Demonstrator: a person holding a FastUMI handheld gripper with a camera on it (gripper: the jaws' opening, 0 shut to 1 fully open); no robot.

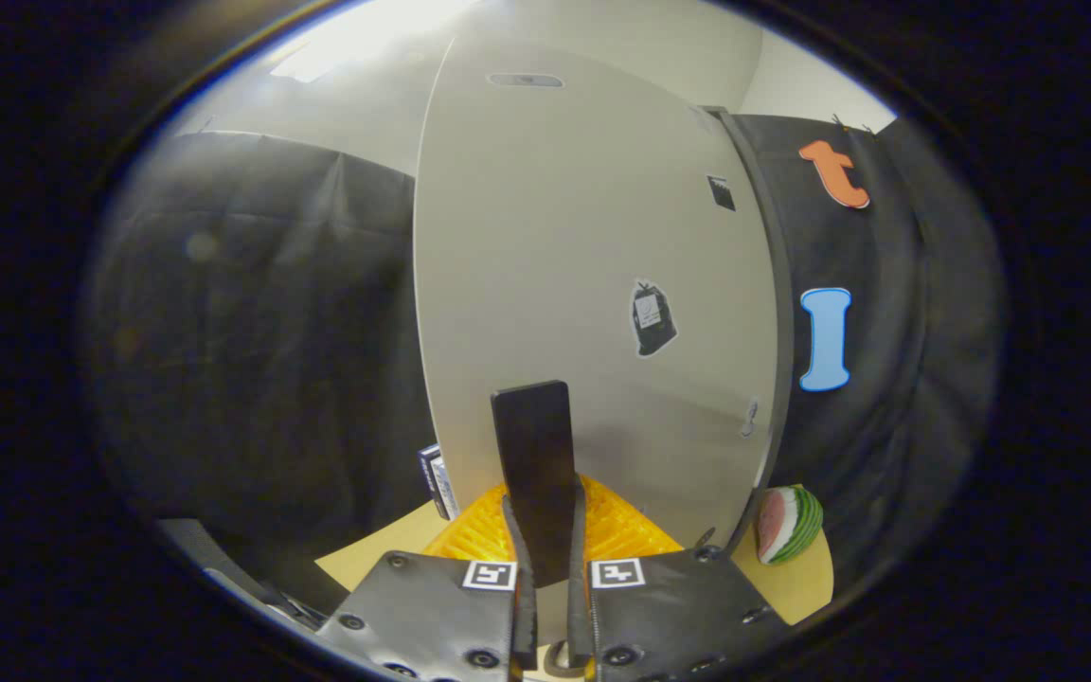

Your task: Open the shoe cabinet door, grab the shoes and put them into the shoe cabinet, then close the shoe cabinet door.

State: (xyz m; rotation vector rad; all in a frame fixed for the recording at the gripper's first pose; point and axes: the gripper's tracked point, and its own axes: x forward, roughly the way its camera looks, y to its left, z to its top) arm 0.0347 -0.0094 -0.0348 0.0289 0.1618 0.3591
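Closest to the lens, the gripper (545,568) has its two fingers drawn close, clenched on a dark flat upright handle (534,464) that stands up between them; both fingers press its lower sides, and its squared top rises well above the fingertips. Each finger mount carries a small square marker tag (490,574) near its inner corner. Just beyond the fingers, partly hidden by the handle, lies an orange ribbed object (617,530) on a tan surface (370,559); whether it is a basket, a mat or a tray cannot be told, and nothing can be made out inside it. Behind it stands the shoe cabinet door (555,265), a pale grey panel, bowed by the lens, with a dark edge strip down its right side. On the panel sit a dark bag-shaped sticker (652,318), a smaller dark sticker (722,192) higher up, and an oval recess (525,80) near the top. A small boxy item (436,479) peeks out at the door's lower left, mostly cut off. At the door's lower right a watermelon-slice toy (789,525) rests on the tan surface. Black cloth wall (252,350) backs everything.
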